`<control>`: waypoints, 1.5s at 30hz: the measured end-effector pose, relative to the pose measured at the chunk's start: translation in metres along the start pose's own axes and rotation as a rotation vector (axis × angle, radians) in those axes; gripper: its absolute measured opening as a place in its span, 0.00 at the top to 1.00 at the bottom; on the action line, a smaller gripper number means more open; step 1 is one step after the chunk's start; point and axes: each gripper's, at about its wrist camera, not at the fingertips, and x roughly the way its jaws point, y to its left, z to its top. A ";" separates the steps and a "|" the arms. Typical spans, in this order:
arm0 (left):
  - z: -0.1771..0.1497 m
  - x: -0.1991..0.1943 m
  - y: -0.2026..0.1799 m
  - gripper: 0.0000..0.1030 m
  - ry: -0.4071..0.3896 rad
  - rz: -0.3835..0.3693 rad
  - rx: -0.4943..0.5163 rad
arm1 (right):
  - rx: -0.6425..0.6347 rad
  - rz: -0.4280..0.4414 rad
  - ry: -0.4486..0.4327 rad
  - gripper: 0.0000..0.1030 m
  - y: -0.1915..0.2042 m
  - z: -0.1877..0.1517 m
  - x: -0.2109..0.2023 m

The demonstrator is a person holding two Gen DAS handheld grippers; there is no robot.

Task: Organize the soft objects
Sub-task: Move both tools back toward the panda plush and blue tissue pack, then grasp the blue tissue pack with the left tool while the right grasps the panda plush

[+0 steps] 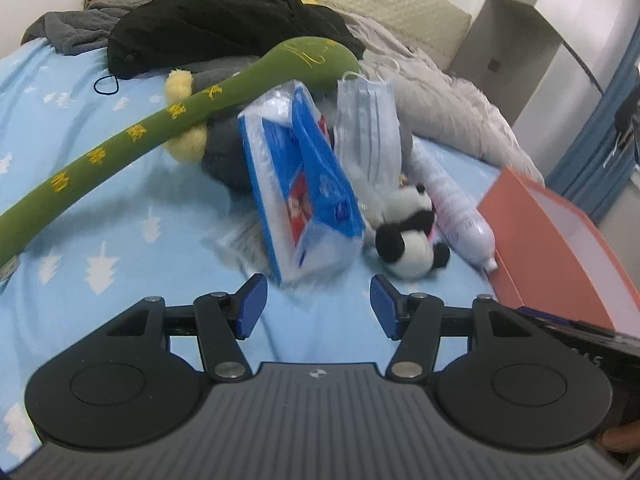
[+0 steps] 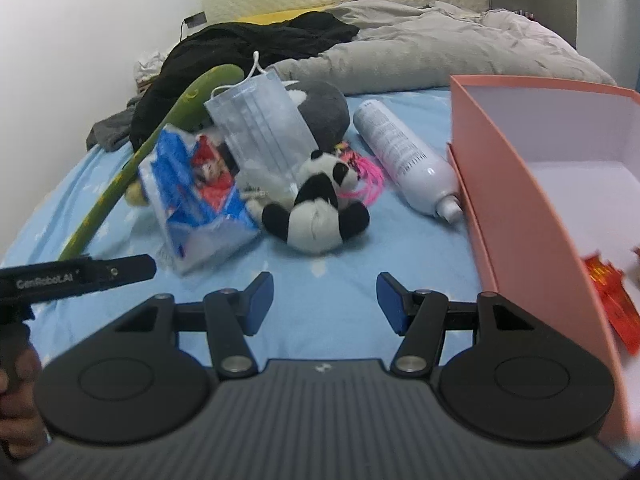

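Observation:
A pile of soft things lies on the blue bed sheet [image 1: 120, 248]: a blue and white tissue pack [image 1: 304, 184] [image 2: 200, 192], a panda plush [image 1: 408, 240] [image 2: 320, 212], a pack of face masks [image 1: 368, 132] [image 2: 260, 128], a long green plush [image 1: 132, 148] [image 2: 176, 120] and a grey plush [image 2: 324, 108]. My left gripper [image 1: 318, 306] is open and empty, just short of the tissue pack. My right gripper [image 2: 325, 302] is open and empty, in front of the panda.
An open pink box [image 2: 520, 184] [image 1: 560, 248] stands on the right with a red packet [image 2: 612, 296] inside. A white spray bottle [image 2: 408, 156] lies beside it. Black clothes [image 1: 208, 16] and a grey duvet [image 2: 420, 48] lie behind. The left gripper's body [image 2: 76, 276] shows at left.

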 end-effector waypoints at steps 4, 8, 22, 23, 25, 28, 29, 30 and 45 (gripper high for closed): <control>0.017 0.019 0.007 0.39 -0.009 -0.038 -0.061 | 0.023 0.010 0.011 0.42 -0.004 0.012 0.030; 0.032 0.030 0.008 0.39 -0.036 -0.070 -0.097 | 0.036 0.014 0.027 0.41 -0.006 0.021 0.055; 0.054 0.077 -0.010 0.53 -0.029 0.004 -0.107 | 0.164 0.048 0.060 0.28 -0.018 0.038 0.116; 0.055 0.081 -0.010 0.56 -0.023 0.024 -0.104 | 0.180 0.063 0.072 0.28 -0.019 0.037 0.119; 0.055 0.086 -0.009 0.67 -0.023 0.044 -0.106 | 0.204 0.084 0.094 0.28 -0.020 0.036 0.125; 0.055 0.089 -0.007 0.78 -0.020 0.067 -0.106 | 0.196 0.088 0.093 0.37 -0.018 0.035 0.125; 0.055 0.087 -0.007 0.79 -0.021 0.068 -0.106 | 0.201 0.096 0.092 0.39 -0.018 0.035 0.124; 0.055 0.086 -0.008 0.82 -0.022 0.068 -0.102 | 0.197 0.096 0.089 0.45 -0.017 0.035 0.122; 0.040 0.018 -0.029 0.95 -0.030 0.032 -0.013 | 0.134 0.055 0.048 0.60 -0.010 0.028 0.052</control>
